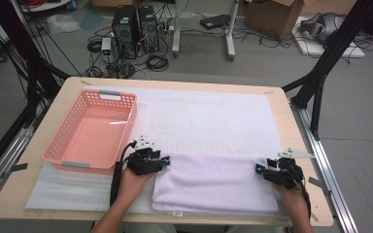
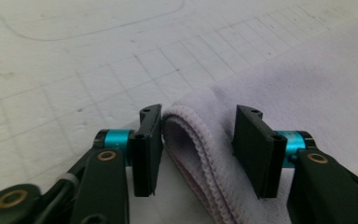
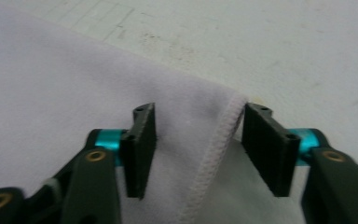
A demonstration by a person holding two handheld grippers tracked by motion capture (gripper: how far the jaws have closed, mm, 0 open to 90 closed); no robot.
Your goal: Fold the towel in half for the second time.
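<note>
The folded white towel (image 1: 213, 182) lies on the white mat (image 1: 213, 121) at the near edge of the table (image 1: 303, 145), with its folded far edge running across between the two grippers. The left gripper (image 1: 164, 161) sits at the towel's far left corner, at about 9 o'clock from the towel's centre; the right gripper (image 1: 260, 168) sits at the far right corner, at about 3 o'clock. In the left gripper view, the left gripper (image 2: 198, 149) has its jaws parted to a middling width, with the doubled, stitched towel corner (image 2: 191, 135) standing between them and touching or nearly touching one pad, not clamped. In the right gripper view, the right gripper (image 3: 198, 149) likewise has its jaws parted, straddling the hemmed corner (image 3: 219, 135) without pinching it. The step in hand appears to be either taking hold of, or letting go of, both far corners during a fold. To grip well, close each pair of jaws squarely over the hem so that all layers are caught, and close both at the same time so the edge stays straight. To release well, open fully and lift straight up so that no pad drags the cloth and spoils the fold. The pink plastic basket (image 1: 92, 131) stands at 10 o'clock from the towel, well apart from the right gripper and near the left one; keep the left hand's trailing cable clear of its rim.
</note>
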